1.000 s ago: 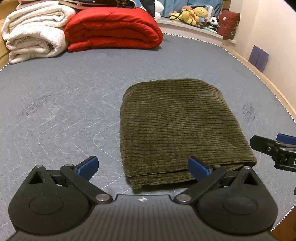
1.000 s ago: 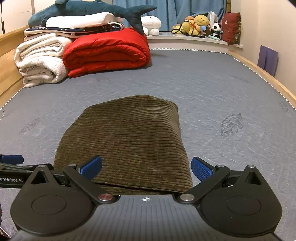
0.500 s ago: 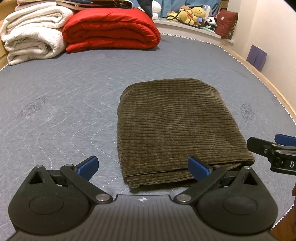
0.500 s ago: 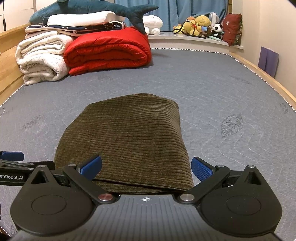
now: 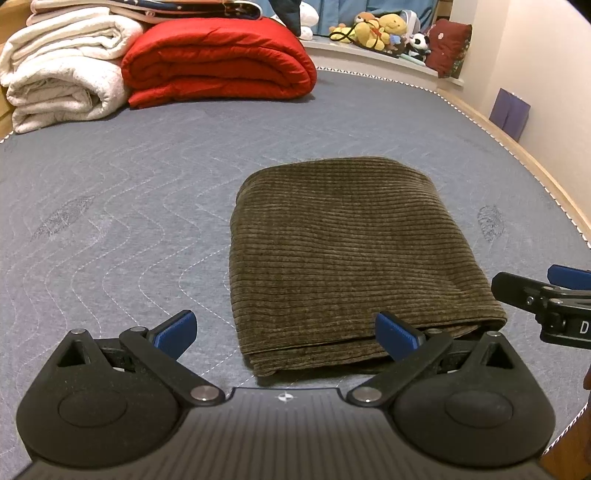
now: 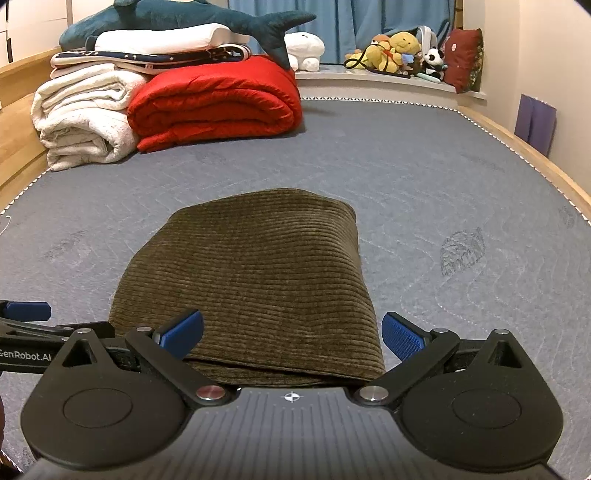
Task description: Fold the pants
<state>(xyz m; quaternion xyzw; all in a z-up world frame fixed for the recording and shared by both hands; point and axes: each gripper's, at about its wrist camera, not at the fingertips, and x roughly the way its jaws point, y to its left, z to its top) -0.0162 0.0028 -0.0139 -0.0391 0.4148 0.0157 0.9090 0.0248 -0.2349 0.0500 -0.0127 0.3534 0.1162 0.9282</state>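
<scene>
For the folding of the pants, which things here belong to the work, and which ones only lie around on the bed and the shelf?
Belong to the job:
- folded brown corduroy pants
- left gripper, open
- right gripper, open

Just lying about:
- red quilt
- white blankets
- shark plush
- stuffed toys on the ledge
- dark red cushion
- grey mattress underneath

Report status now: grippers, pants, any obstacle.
Left gripper open, right gripper open, both empty. Pants folded on mattress. Nothing in the way.
</scene>
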